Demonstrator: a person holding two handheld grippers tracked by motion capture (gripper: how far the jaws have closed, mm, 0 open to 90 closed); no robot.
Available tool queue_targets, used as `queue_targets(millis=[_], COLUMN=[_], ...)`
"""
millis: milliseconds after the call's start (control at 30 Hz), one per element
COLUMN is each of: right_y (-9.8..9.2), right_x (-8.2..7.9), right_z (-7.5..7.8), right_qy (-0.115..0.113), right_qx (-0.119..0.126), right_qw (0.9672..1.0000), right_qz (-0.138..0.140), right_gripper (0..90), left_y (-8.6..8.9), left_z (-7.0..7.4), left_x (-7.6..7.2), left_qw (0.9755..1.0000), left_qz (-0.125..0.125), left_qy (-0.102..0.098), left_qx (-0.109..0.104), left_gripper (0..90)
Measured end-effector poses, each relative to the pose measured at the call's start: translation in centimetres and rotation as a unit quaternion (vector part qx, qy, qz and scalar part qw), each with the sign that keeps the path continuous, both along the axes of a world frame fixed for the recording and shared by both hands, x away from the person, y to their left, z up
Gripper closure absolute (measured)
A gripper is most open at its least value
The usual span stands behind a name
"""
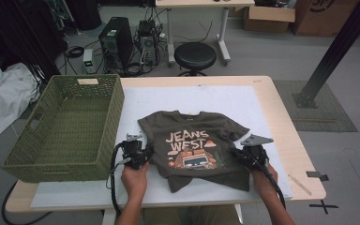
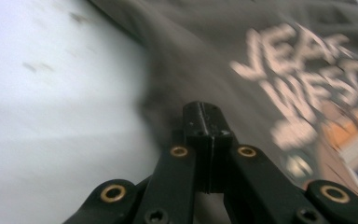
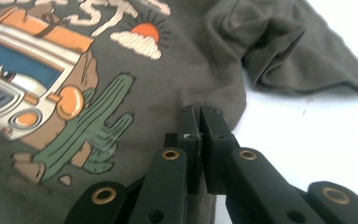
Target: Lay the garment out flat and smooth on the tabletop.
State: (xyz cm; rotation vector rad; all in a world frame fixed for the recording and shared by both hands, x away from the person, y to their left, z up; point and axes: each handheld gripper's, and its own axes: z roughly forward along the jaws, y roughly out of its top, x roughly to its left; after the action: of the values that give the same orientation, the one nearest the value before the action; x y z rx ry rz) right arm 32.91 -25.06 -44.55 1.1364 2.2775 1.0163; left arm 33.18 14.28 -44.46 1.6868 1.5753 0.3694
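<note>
T-shirt (image 1: 194, 149), dark olive with a "JEANS WEST" print of a van and a cactus, lies print side up at the centre of the high view, on a white mat (image 1: 225, 101) that covers the pale wooden tabletop (image 1: 288, 136). Its lower part is folded and rumpled toward the bottom of the frame. Left tool (image 1: 146, 153) sits at the shirt's left edge, lower centre-left of the high view, held in the person's left hand (image 1: 135, 177); in the left gripper view its jaws are pressed together at the boundary between fabric and mat, and blur hides whether cloth is pinched between them. Right tool (image 1: 236, 153) sits at the shirt's right edge, held by the right hand (image 1: 264, 177); in the right gripper view its jaws are closed at the side hem, beside the printed cactus, with the fabric edge apparently caught between them. A green woven basket (image 1: 108, 105) occupies the left of the high view, just beside the shirt's left sleeve.
</note>
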Motion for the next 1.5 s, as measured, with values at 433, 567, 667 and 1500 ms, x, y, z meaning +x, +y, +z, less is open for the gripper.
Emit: queue_targets(millis=[433,567,667,1500], right_y=[0.5,-1.1,-1.9,-2.4], right_x=[5.0,3.6,2.3,-3.3], right_z=[-0.2,0.3,0.3,0.8], right_qy=[-0.051,-0.042,-0.029,-0.014], right_qx=[-0.02,0.029,0.037,0.054], right_qw=[0.991,0.9915,0.9929,0.9954], right_qz=[-0.122,-0.12,-0.11,-0.078], right_gripper=[73.8,62.3,58.1,57.3], left_y=[-0.6,-1.5,-2.3,-2.3], left_z=[1.2,0.8,0.2,3.0], left_x=[0.9,-1.0,-1.5,8.0], left_qw=[0.9997,0.9997,0.9996,0.9898], left_qz=[0.004,-0.005,-0.014,-0.032], left_qy=[-0.019,-0.008,0.006,-0.096], left_qx=[-0.014,-0.02,-0.023,0.099], left_gripper=[60.7,47.8,41.0,87.0])
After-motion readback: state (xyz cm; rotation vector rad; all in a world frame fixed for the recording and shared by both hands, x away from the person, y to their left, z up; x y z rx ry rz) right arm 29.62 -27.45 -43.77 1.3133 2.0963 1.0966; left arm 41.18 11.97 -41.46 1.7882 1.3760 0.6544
